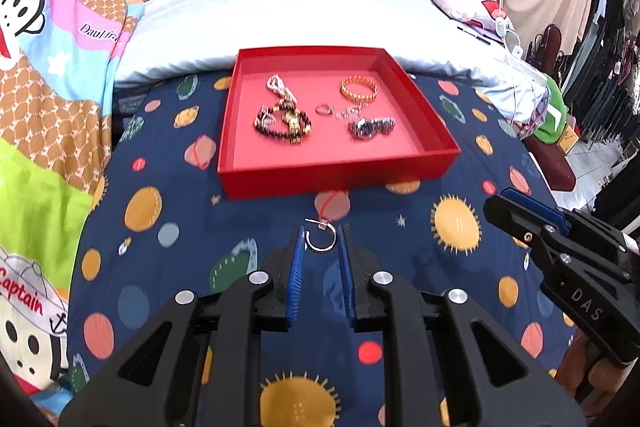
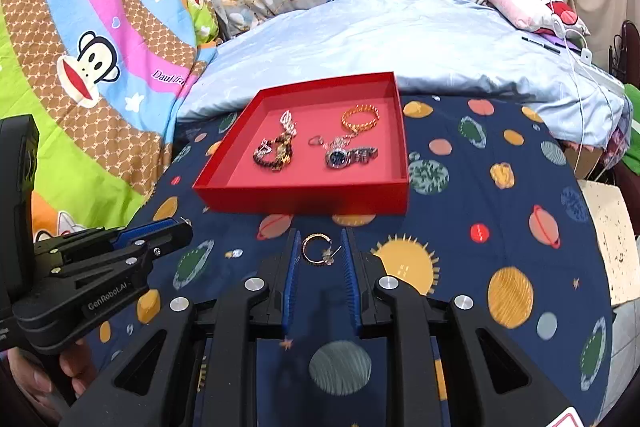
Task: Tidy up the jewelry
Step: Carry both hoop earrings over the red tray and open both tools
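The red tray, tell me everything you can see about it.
The red tray is a shallow square box, apparently cardboard, with low upright walls and a paler pinkish floor. It sits flat on the planet-print bedspread, its back edge by the pale blue quilt. Inside lie bracelets, a ring and a watch. Neither gripper touches it.

A matt red cardboard tray (image 1: 340,171) lay on soft printed cotton bedding (image 1: 460,155). At its two o'clock sat a ribbed gold metal bracelet (image 1: 359,89); at five o'clock, a shiny steel watch (image 1: 370,127). Left, glossy dark beads (image 1: 280,125). The gripper fingers (image 1: 295,267) looked like matt black plastic with ridged blue pads.
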{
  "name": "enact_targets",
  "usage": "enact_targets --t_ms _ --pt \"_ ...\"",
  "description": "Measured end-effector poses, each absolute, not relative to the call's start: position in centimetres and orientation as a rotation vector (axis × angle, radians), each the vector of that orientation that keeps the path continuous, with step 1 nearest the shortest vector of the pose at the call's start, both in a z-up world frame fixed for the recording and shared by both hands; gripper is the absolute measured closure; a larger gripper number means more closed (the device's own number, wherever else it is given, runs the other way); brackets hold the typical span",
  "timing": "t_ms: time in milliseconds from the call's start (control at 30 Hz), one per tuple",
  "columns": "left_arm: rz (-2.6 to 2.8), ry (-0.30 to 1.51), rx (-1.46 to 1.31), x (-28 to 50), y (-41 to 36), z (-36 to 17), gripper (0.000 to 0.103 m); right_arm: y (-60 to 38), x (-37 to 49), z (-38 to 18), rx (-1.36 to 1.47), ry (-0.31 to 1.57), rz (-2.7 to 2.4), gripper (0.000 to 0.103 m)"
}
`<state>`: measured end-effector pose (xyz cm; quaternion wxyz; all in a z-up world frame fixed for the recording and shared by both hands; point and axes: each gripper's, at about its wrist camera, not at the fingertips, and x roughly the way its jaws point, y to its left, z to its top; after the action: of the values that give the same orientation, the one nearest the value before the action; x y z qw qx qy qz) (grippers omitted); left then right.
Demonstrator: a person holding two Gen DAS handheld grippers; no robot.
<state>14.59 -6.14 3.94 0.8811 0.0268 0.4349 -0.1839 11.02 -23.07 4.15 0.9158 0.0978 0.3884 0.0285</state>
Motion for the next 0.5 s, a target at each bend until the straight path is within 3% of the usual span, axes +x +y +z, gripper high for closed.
enact_targets --t_ms 500 --pt "-0.381 0.835 0.065 20.2 -7.9 5.7 0.087 -24.1 17.0 5.2 0.19 0.763 0.056 0.084"
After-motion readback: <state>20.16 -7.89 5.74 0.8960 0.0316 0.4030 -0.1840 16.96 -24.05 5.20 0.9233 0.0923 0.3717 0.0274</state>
